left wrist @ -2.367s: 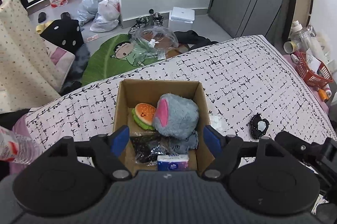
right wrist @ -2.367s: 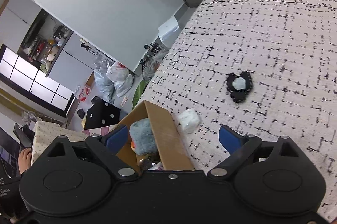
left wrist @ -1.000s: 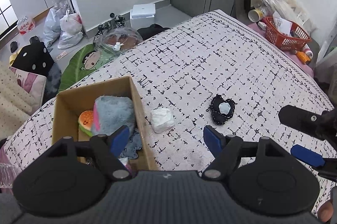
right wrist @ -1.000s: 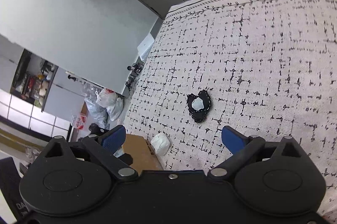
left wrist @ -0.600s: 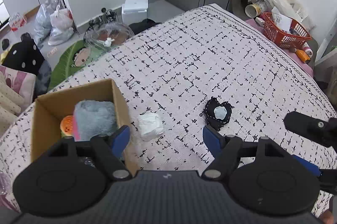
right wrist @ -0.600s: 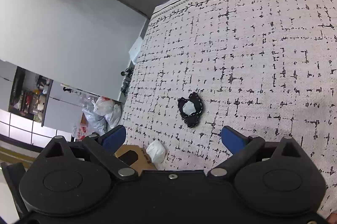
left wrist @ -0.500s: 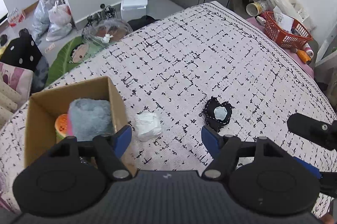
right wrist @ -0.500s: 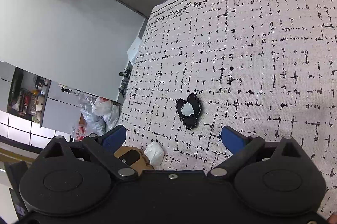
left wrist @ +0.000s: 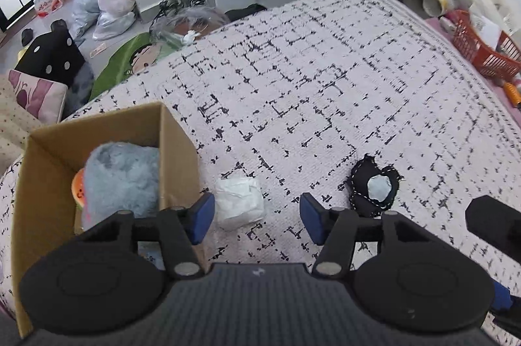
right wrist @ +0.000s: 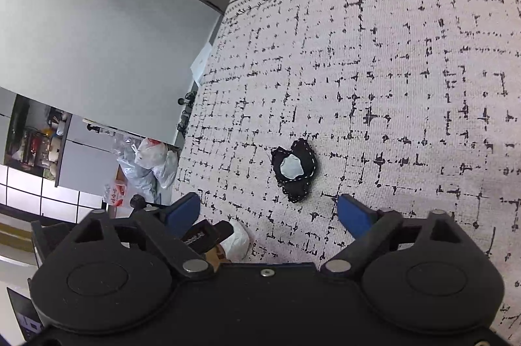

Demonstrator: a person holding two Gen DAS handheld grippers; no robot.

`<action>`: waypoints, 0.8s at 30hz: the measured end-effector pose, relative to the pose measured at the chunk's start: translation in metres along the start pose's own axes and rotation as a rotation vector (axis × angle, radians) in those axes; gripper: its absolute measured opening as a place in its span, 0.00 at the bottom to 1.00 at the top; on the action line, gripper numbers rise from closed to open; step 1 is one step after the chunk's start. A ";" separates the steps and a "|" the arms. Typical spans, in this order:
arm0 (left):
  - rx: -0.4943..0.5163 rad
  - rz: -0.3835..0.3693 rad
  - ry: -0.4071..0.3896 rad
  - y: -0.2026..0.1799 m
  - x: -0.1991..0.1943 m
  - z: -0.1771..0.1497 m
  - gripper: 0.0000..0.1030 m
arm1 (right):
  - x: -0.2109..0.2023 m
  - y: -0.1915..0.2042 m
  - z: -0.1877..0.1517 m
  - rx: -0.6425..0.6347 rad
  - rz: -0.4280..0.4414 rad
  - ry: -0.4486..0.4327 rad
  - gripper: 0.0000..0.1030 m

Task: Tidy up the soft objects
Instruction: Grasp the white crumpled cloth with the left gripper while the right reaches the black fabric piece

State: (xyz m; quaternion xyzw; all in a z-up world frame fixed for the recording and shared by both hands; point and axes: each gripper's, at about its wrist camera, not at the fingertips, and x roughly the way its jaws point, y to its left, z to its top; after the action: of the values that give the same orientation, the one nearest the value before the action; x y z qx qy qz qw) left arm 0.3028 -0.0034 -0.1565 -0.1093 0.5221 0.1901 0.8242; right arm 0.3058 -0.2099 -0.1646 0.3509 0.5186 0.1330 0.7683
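Both grippers dropped toward the bedspread, jaws narrowing but empty: left gripper over white crumpled soft wad beside brown cardboard box, right gripper short of black heart-shaped fabric pouch. Approach step; next, lower and clamp each.

Both hand-held grippers have descended toward the bed. The left hand-held gripper, jaws just closing, now brackets the white wad; the right hand-held gripper, also closing, nears the black pouch.

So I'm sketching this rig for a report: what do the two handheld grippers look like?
Both match: the left gripper and right gripper have black bodies, two round black discs, angular black linkages with silver pivot pins, and flat blue finger pads. No cables or sleeves show.
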 end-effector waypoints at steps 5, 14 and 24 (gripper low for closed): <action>0.044 0.095 -0.013 -0.014 0.013 0.000 0.53 | 0.016 -0.006 0.002 0.033 -0.006 0.030 0.79; 0.152 0.203 -0.002 -0.039 0.030 -0.004 0.53 | 0.039 -0.018 0.012 0.111 -0.017 0.044 0.78; 0.197 0.255 0.015 -0.048 0.042 -0.011 0.44 | 0.058 -0.022 0.016 0.151 -0.006 0.074 0.78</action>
State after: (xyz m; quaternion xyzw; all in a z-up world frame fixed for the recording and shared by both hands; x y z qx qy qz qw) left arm 0.3304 -0.0430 -0.2002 0.0378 0.5540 0.2403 0.7962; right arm 0.3415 -0.1987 -0.2167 0.4010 0.5563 0.1043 0.7203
